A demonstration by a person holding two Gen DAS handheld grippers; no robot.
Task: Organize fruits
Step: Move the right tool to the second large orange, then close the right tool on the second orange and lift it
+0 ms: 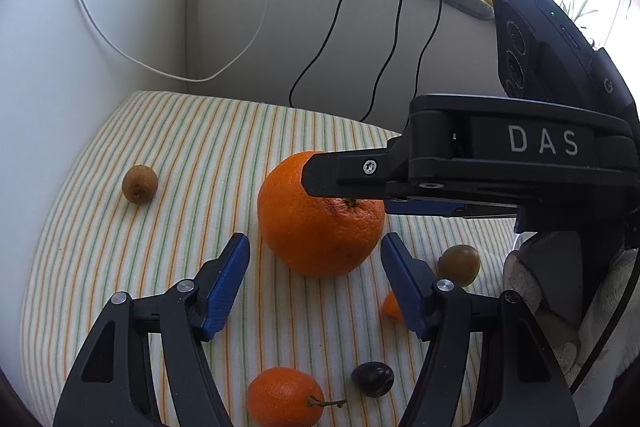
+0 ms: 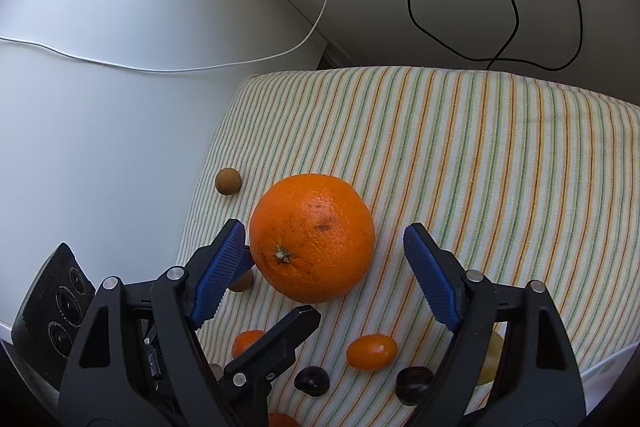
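Striped cloth point(image 2: 480, 155) carries a large orange point(image 2: 312, 237) near its left edge; left gripper point(image 1: 316, 251) and right gripper point(image 2: 324, 247) both spread apart beside it.

Both wrist views: close, downward, orange point(image 1: 320, 219) shared.

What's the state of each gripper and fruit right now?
left gripper: open, fingers either side of the large orange, not closed on it
right gripper: open, straddling the same orange
large orange: resting on the striped cloth, stem end up
small brown fruit: loose on the cloth, apart
dark grape: loose on the cloth
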